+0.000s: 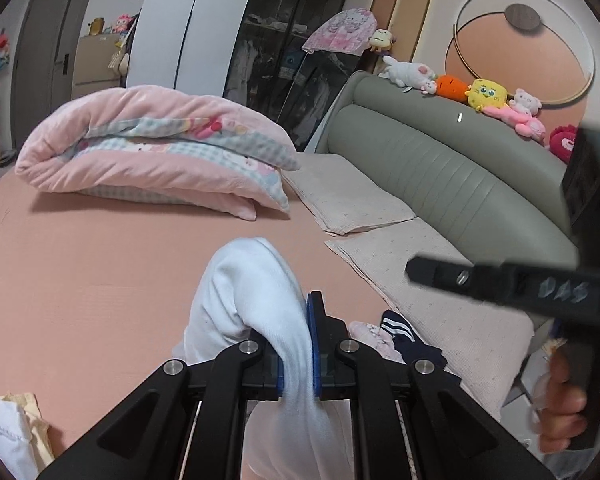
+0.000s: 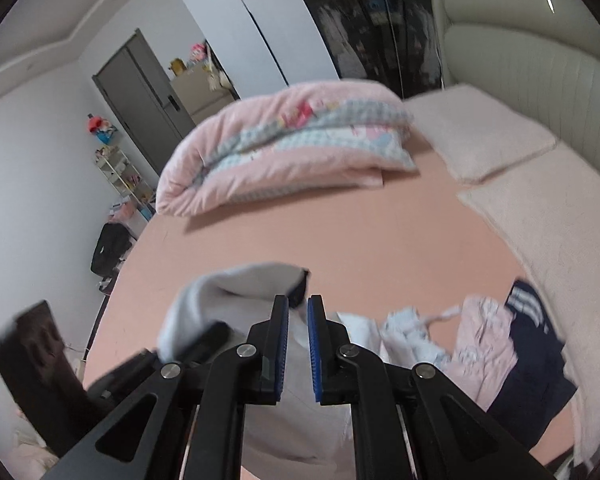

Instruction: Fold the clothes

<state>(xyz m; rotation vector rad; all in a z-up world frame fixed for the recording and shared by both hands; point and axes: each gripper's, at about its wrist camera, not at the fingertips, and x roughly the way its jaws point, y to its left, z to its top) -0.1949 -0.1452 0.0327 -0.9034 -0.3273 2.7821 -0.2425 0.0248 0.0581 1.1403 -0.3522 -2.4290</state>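
White cloth, a soft knit garment (image 1: 256, 304), was pinched between the blue pads of the left gripper (image 1: 298, 344), bunched into a hump that rose above the jaws and hung down below them, lifted off the pink bed sheet (image 1: 100, 280) rather than lying flat. The right gripper (image 2: 298, 344) stood with a narrow gap between its pads and nothing visibly caught there, though the same pale garment (image 2: 236, 292) lay just ahead of and beneath its fingers; in the left wrist view it showed as a dark bar held by a hand (image 1: 568, 396) at the right edge. As to progress, the held piece was plainly not folded at that moment: it was crumpled and in the air. Near the pillows, a small heap of other clothes (image 2: 496, 344) lay on the sheet, a pink piece, a navy piece with white stripes and something pale with a cord, all rumpled and overlapping, so these too looked unfolded. More white and yellow cloth (image 1: 16, 428) showed at the lower left of the left wrist view, too cut off to judge. No neat stack of folded garments could be seen anywhere on the bed; the only folded thing was the pink quilt (image 1: 156, 148) farther back. For writing, the right gripper's side carried pale embossed characters, too blurred to read, and no garment showed a legible label or brand.
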